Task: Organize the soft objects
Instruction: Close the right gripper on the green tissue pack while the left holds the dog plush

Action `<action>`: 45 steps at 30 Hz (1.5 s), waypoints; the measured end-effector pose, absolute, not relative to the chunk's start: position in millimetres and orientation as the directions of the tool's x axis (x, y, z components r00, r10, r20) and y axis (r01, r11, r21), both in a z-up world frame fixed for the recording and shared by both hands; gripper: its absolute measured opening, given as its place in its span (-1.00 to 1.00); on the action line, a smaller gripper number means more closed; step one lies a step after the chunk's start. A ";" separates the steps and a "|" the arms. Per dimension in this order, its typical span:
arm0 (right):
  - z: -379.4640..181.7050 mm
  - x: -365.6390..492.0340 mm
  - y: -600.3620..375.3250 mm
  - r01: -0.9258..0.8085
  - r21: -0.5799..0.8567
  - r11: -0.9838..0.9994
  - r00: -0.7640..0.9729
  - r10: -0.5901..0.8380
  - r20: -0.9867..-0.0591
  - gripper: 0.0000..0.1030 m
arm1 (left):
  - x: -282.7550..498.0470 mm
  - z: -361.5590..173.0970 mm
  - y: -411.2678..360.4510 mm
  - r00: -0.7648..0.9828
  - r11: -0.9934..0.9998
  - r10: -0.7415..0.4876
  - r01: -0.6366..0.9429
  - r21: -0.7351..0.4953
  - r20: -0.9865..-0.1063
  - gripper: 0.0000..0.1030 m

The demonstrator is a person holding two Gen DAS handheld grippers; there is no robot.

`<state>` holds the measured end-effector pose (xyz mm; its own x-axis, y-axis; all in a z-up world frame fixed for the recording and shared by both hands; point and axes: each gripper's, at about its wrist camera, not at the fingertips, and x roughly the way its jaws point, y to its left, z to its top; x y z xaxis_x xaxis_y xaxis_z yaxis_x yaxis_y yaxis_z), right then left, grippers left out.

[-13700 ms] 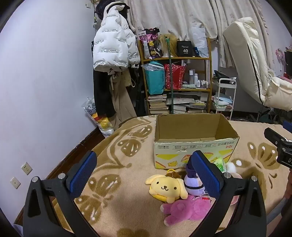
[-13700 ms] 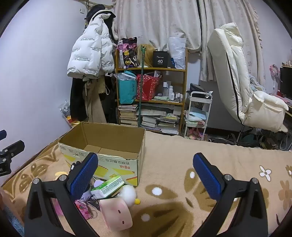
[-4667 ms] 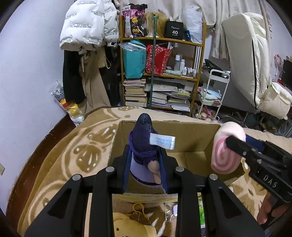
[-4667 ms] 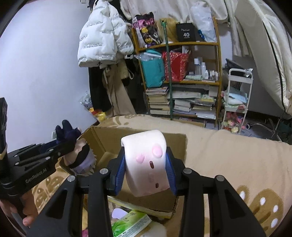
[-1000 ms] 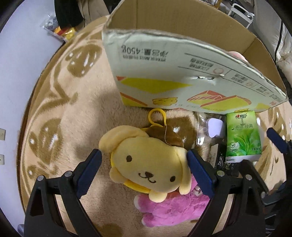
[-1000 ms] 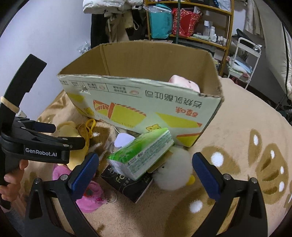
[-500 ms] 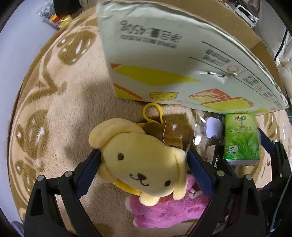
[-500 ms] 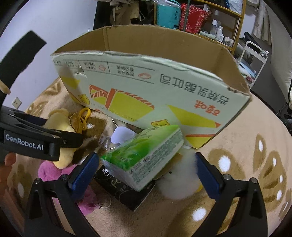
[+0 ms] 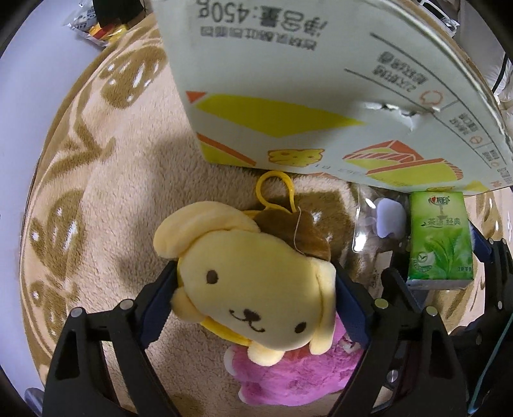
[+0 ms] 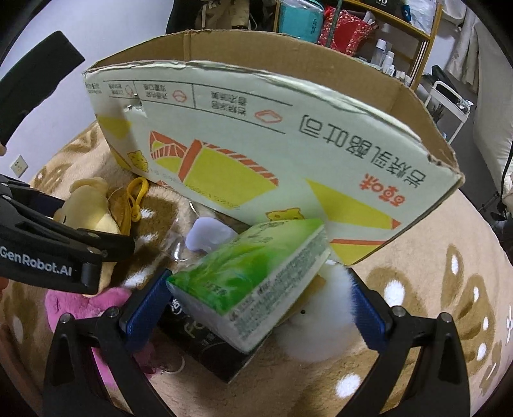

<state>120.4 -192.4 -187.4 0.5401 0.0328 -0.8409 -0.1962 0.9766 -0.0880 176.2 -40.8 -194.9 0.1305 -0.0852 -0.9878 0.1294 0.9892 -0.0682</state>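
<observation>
My left gripper (image 9: 253, 298) has its blue pads against both sides of the yellow dog plush (image 9: 253, 282), which lies on the beige blanket in front of the cardboard box (image 9: 320, 96). A pink plush (image 9: 288, 378) lies under the dog. My right gripper (image 10: 256, 304) straddles the green tissue pack (image 10: 253, 279) and a white fluffy toy (image 10: 320, 317); its pads stand just off them. The tissue pack also shows in the left wrist view (image 9: 439, 240). The box (image 10: 272, 134) stands right behind. The dog plush (image 10: 89, 208) and the pink plush (image 10: 83, 304) show at the left.
A black flat packet (image 10: 208, 349) lies under the tissue pack. A clear bag with a lilac piece (image 9: 384, 221) lies beside the box. A shelf with bags and bottles (image 10: 352, 29) stands behind the box. The blanket (image 9: 112, 192) spreads to the left.
Both grippers have come lower and closer. The left jaws have closed in on the yellow dog plush. The right jaws have narrowed around the tissue pack and white toy.
</observation>
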 end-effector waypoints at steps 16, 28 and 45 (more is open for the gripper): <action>-187.9 110.9 -175.7 -0.231 -0.134 0.964 0.553 0.017 -0.833 0.88 | 177.0 -189.8 -28.2 0.120 0.994 -0.081 0.089 -0.071 -0.989 0.68; -179.8 95.7 -172.3 -0.242 -0.116 0.963 0.561 0.041 -0.827 0.50 | 171.8 -178.2 -11.8 0.172 0.996 -0.051 0.077 -0.038 -0.984 0.64; -157.8 87.5 -195.2 -0.229 0.114 0.967 0.586 0.231 -0.777 0.50 | 148.3 -146.7 -6.5 0.250 0.998 -0.033 0.064 -0.018 -0.968 0.65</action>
